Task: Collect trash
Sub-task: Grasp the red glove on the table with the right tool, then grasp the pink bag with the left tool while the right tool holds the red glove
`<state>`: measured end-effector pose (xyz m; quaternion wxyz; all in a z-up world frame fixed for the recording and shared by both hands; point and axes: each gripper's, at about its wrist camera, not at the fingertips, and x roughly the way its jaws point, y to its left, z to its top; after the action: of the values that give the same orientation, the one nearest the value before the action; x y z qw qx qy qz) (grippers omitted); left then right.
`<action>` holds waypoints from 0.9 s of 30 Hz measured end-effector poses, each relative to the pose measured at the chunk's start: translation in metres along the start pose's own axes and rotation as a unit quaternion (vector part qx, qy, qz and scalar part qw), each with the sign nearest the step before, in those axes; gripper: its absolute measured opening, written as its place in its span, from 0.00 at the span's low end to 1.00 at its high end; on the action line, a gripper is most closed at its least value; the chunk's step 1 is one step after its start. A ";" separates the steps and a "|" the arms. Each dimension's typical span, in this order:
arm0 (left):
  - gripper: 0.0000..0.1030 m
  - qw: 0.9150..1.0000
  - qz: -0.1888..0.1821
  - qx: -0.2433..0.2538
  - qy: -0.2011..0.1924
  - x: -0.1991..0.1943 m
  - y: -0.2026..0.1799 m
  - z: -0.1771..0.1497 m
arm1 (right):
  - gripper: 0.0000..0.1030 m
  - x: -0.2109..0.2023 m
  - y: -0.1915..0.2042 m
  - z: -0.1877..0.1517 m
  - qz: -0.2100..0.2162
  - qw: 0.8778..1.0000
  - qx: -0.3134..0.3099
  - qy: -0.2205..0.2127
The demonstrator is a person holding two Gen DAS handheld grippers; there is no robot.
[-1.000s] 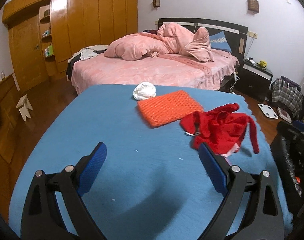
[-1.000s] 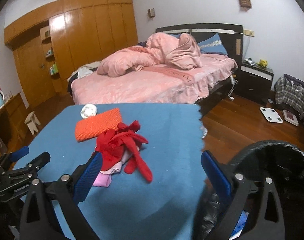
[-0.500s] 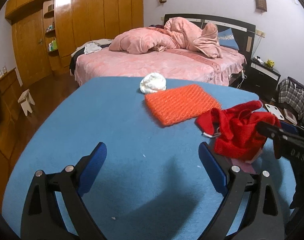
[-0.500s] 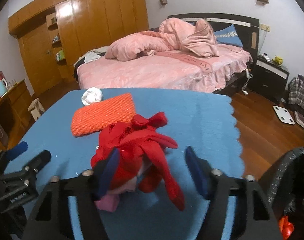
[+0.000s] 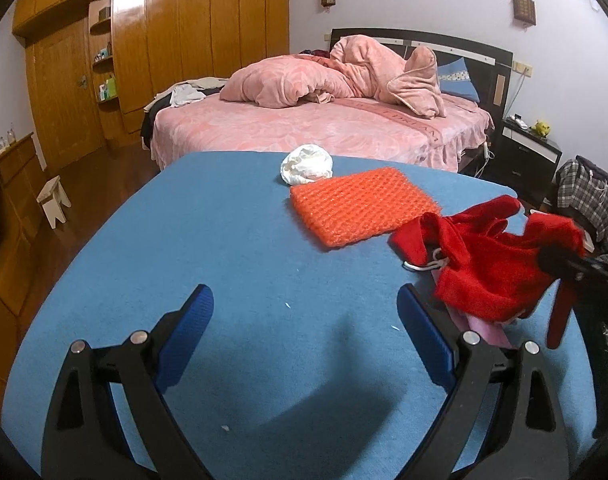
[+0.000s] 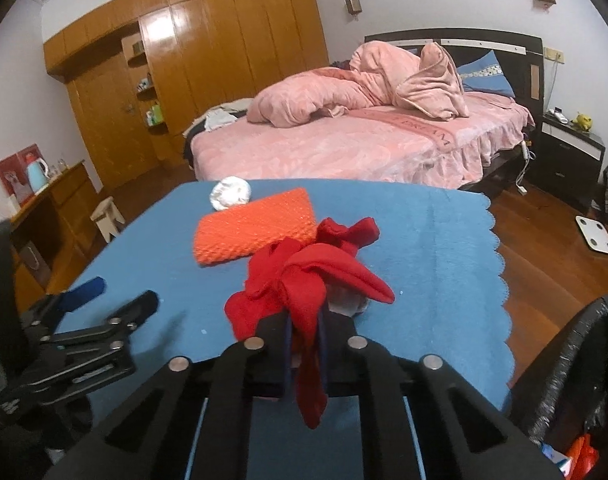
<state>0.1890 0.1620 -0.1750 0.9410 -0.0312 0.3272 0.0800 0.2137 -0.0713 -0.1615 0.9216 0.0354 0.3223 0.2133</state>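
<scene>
here, right hand-held gripper clamps the red cloth

behind everything stands the bed (image 5: 327, 136) with its heaped pink duvet (image 6: 355, 84), and a wooden wardrobe (image 5: 176, 40) fills the wall to its left. nearer, the counter (image 5: 224, 248) is covered by a blue cloth with a scalloped edge on its right side. at the lower right of the right wrist view shows the rim of a black trash bag (image 6: 575, 360), beside the counter. on the counter lies a bundle of red cloth (image 6: 304, 280), with something pink (image 5: 483, 326) showing beneath it. the right hand-held gripper (image 6: 304, 332) is closed on the near part of that red cloth, a strip of it hanging down between the jaws. just behind the bundle lies an orange mesh pad (image 5: 359, 208), flat, touching or nearly touching the red cloth. the left hand-held gripper (image 5: 304, 316) hovers over bare blue cloth, jaws spread wide, gripping nothing. smallest, a crumpled white wad (image 5: 307, 164) sits at the pad's far corner, near the counter's far edge.
</scene>
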 end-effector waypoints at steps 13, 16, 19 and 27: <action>0.88 0.999 -0.033 0.015 -0.005 -0.019 -0.029 -0.002 | 0.10 -0.056 -0.023 0.002 -0.034 0.999 0.017 -0.020; 0.88 0.999 -0.049 0.021 -0.003 -0.021 -0.042 -0.004 | 0.10 -0.054 -0.032 -0.004 -0.045 0.999 0.028 -0.013; 0.88 0.998 -0.064 0.029 0.005 -0.017 -0.052 -0.006 | 0.10 -0.053 -0.037 -0.010 -0.048 0.998 0.036 -0.006; 0.83 0.994 -0.080 0.058 0.048 0.011 -0.085 -0.014 | 0.10 -0.045 -0.052 -0.025 -0.056 0.997 0.048 0.009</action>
<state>0.2038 0.0782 -0.1925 0.9279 -0.0068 0.3725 -0.0166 0.1858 -0.1395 -0.1657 0.9264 0.0600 0.3417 0.1463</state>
